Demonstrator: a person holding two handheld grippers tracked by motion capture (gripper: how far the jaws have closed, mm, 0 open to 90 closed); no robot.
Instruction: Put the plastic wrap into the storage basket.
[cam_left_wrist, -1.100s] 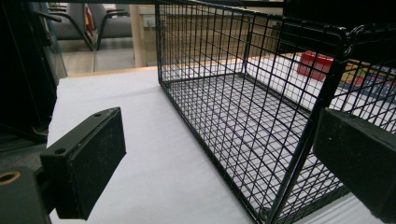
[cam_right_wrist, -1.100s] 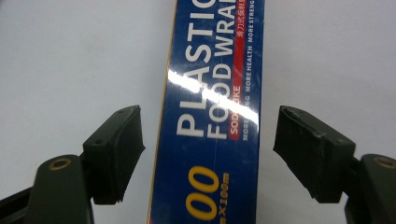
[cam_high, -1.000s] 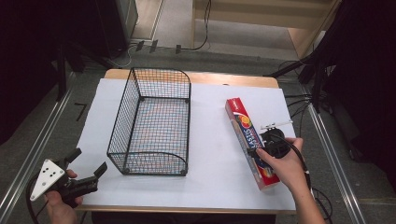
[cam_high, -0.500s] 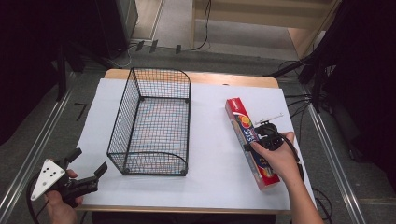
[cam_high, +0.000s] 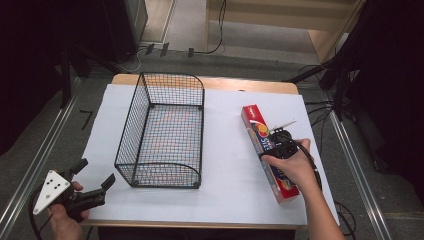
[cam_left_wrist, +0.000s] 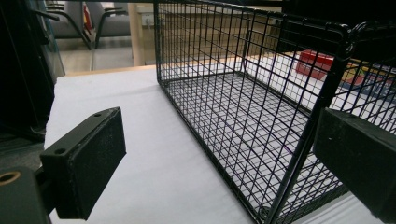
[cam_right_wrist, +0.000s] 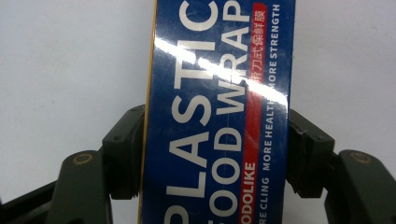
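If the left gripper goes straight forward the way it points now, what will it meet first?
Probably the near corner of the wire basket. The left gripper is open, and the corner post stands between its fingers; depth is unclear.

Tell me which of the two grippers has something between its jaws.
The right gripper: its jaws flank the plastic wrap box on the table's right. The left gripper, near the wire basket, gapes empty.

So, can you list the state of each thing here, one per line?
Plastic wrap box: lying flat on the table, still closed.
Wire basket: upright, empty.
Right tool: jaws have just been closing, now pressed on the box's two long sides.
Left tool: open, holding nothing, beside the basket's corner.
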